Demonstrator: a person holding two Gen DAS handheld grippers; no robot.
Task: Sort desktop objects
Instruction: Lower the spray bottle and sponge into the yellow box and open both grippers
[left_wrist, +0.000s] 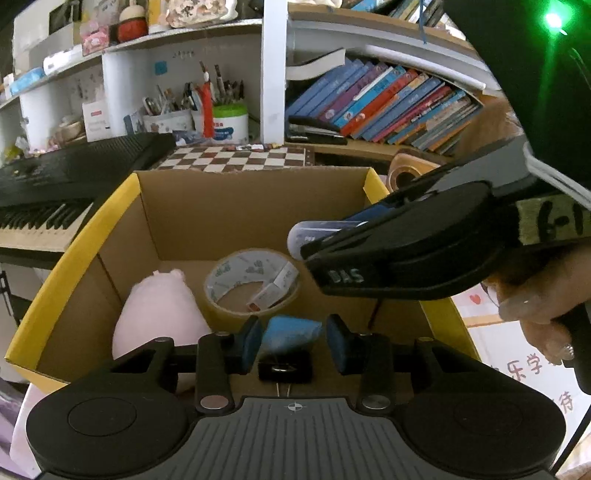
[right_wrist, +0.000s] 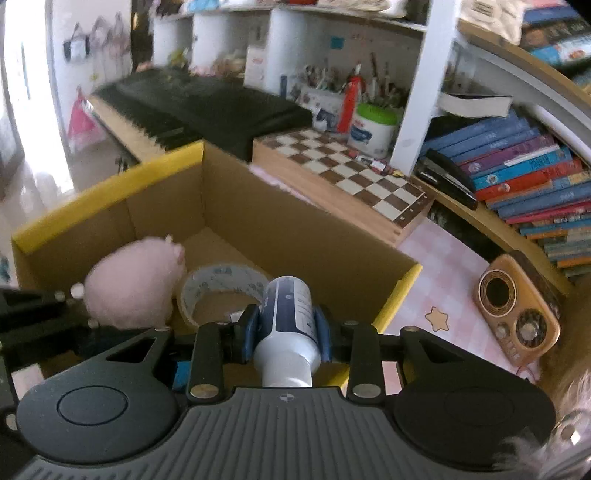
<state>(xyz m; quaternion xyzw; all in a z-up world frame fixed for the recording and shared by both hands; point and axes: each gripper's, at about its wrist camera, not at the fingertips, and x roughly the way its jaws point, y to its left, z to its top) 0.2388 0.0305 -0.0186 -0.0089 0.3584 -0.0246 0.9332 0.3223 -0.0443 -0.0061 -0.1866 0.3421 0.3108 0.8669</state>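
Over the open cardboard box (right_wrist: 295, 229) with its yellow rim, a good deal is hard to read. The white and navy bottle (right_wrist: 288, 314) loses its neck end under the right gripper's body, and its label print is too small to make out. From the left wrist view only its rounded base pokes out at about two o'clock, the rest hidden behind the right gripper (right_wrist: 286, 328), which pinches the bottle across its middle with both blue pads pressed on its sides. The bottle hangs above the box's right half, base pointing into it, touching nothing else. A hand (left_wrist: 535, 317) on that gripper's handle is cut off at the picture's edge. The left gripper (left_wrist: 295, 341) stands slightly spread at six o'clock; a soft-looking blue thing (left_wrist: 291, 330) shows in the gap, touching neither pad, and I cannot tell what it is or whether it lies on the box floor. A small black item (left_wrist: 284, 369) under it is mostly covered. Inside the box, a pink plush toy (left_wrist: 155, 314) sits at nine o'clock, its lower part hidden by the gripper, just beside a tilted roll of clear tape (left_wrist: 255, 280). The right wrist view is smeared toward its left side.
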